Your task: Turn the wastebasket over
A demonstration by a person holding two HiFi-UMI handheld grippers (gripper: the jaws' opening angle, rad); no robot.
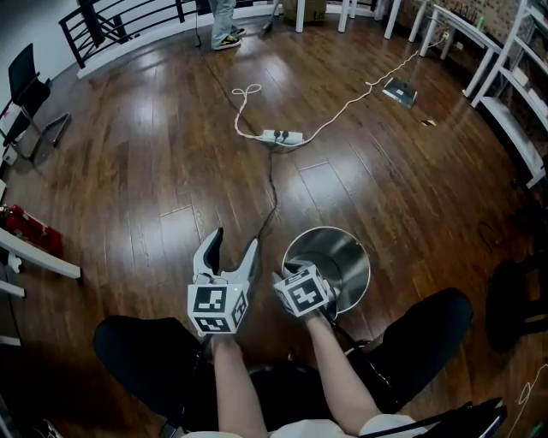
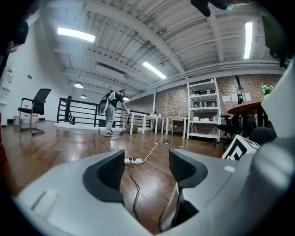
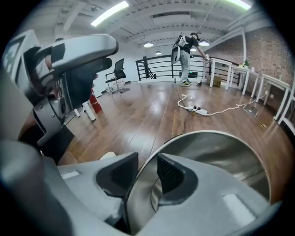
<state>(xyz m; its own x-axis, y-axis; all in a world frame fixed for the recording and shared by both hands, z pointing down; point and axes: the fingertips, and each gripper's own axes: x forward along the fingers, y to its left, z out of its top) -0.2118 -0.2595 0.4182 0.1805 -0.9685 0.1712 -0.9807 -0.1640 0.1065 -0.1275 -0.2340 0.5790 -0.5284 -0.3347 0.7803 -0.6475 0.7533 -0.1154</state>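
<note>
A shiny metal wastebasket (image 1: 353,253) stands upright on the wooden floor between the person's knees, with its mouth up. My right gripper (image 1: 292,272) is at its near left rim. In the right gripper view the right gripper (image 3: 147,173) straddles that rim of the wastebasket (image 3: 221,156), with one jaw outside and one inside. A gap still shows at the inner pad, so it is open. My left gripper (image 1: 233,243) hangs just left of the basket, wide open and holding nothing. In the left gripper view only floor and cable show between the jaws of the left gripper (image 2: 146,168).
A black cable (image 1: 272,192) runs from the basket's side up to a white power strip (image 1: 282,137), with a white cord beyond it. A black chair (image 1: 30,94) and a red object (image 1: 30,229) are at the left, white shelving (image 1: 514,103) at the right, and a person (image 1: 224,21) stands far off.
</note>
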